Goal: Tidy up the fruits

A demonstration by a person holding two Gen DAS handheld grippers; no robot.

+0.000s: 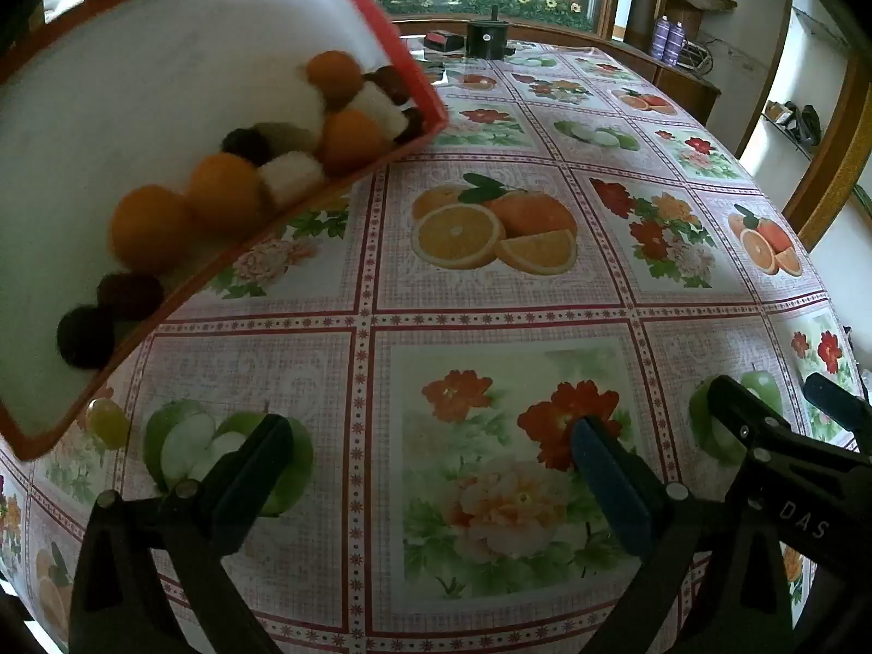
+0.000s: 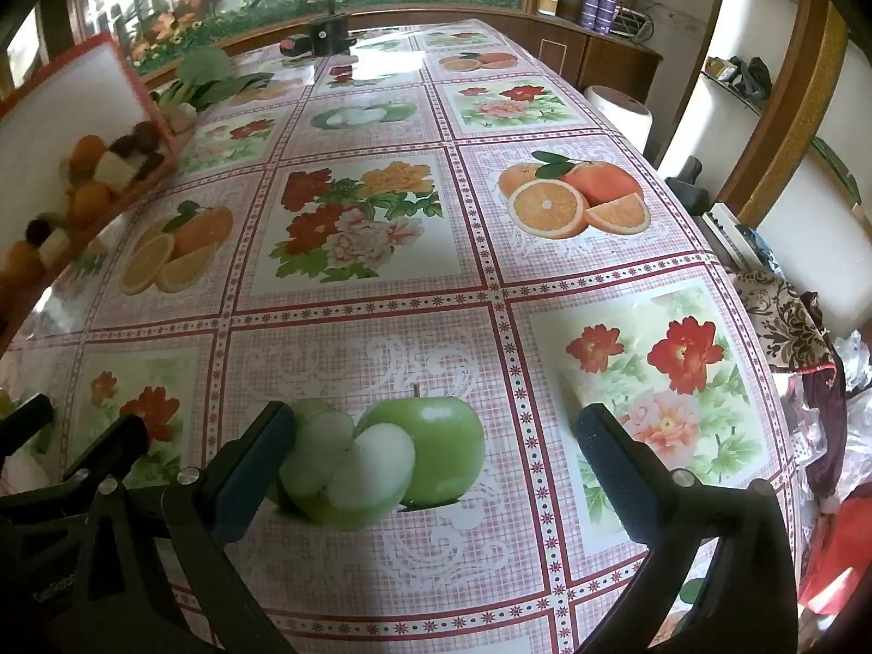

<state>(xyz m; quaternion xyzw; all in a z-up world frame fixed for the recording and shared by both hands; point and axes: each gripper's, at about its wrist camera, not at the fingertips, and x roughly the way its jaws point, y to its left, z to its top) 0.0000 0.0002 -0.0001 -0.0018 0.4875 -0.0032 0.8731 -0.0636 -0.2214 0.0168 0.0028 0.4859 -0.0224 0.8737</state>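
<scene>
- The task looked barely begun: no fruit had yet been taken out or sorted, as far as either view showed.
- The fruits [image 1: 229, 163] lay together in a white tray with a red rim [image 1: 419, 76], bunched along its lower right edge. The tray appeared tilted, though the fisheye lens made that hard to judge, and what held or propped it was out of view.
- The pile mixed orange balls [image 1: 147, 229], dark brown ones [image 1: 87, 335] and pale cream pieces [image 1: 291, 174]; they looked fuzzy, and whether they were real fruit or soft models could not be told.
- The left tongs [image 1: 430, 452] hung released over the patterned worktop [image 1: 490, 321], jaws spread wide, nothing between them, well apart from the tray.
- The right tongs [image 2: 436, 438] were likewise released and empty, hovering over a printed green apple on the cloth, just beside the left tool.
- From the right wrist view the tray [image 2: 139, 87] sat at the far left edge of the worktop, with leafy greens [image 2: 212, 79] lying just behind it.
- No bowl, basket or second tray for sorted fruit was visible, so the destination could not be told.
- Left to do, by my reading: reach the tray, lift out each piece and group them by kind. Practically all of the job remained.
</scene>
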